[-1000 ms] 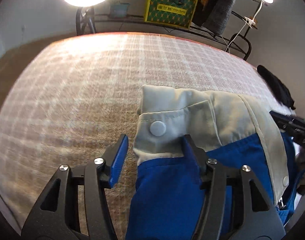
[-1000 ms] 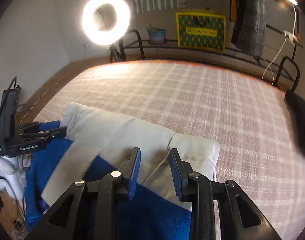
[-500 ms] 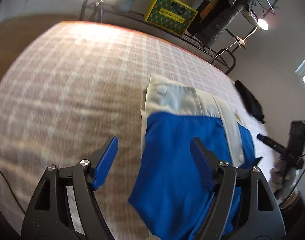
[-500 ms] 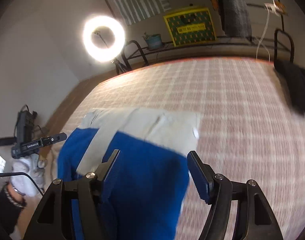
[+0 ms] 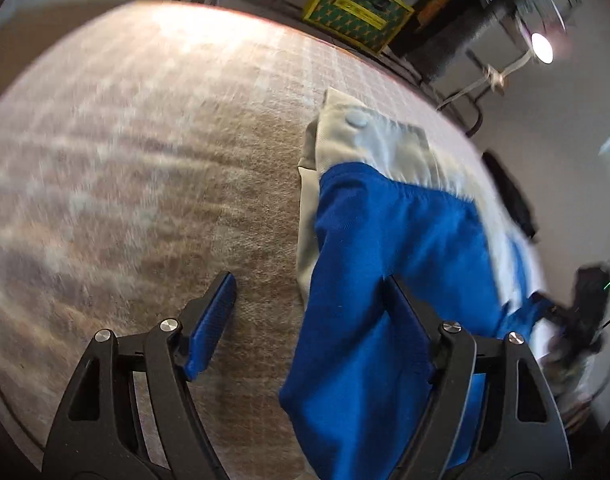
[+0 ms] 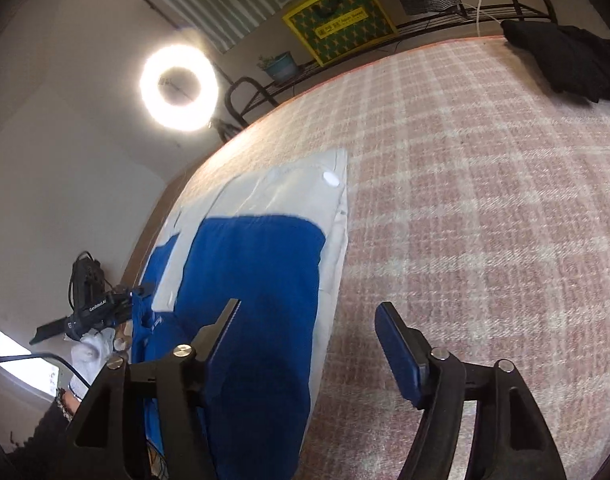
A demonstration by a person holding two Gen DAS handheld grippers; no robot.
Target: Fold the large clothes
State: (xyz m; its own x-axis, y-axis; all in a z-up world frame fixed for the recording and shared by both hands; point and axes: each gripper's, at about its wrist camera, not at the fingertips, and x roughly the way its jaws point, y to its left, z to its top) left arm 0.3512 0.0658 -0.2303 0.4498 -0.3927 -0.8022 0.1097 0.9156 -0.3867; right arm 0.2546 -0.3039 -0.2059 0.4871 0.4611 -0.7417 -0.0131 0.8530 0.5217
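Observation:
A blue and cream jacket lies folded on the plaid bed cover, blue panel on top, cream cuff with a white snap at its far end. My left gripper is open and empty, raised above the jacket's left edge. In the right wrist view the jacket lies left of centre with its snap showing. My right gripper is open and empty, above the jacket's right edge. The other gripper shows at the far left.
A black garment lies at the bed's far right corner. A ring light, a yellow-green box and a metal rack stand beyond the bed. A lamp glows at the right.
Both grippers let go of the cream cuff, opened wide and pulled back and up. The jacket stays folded on the bed.

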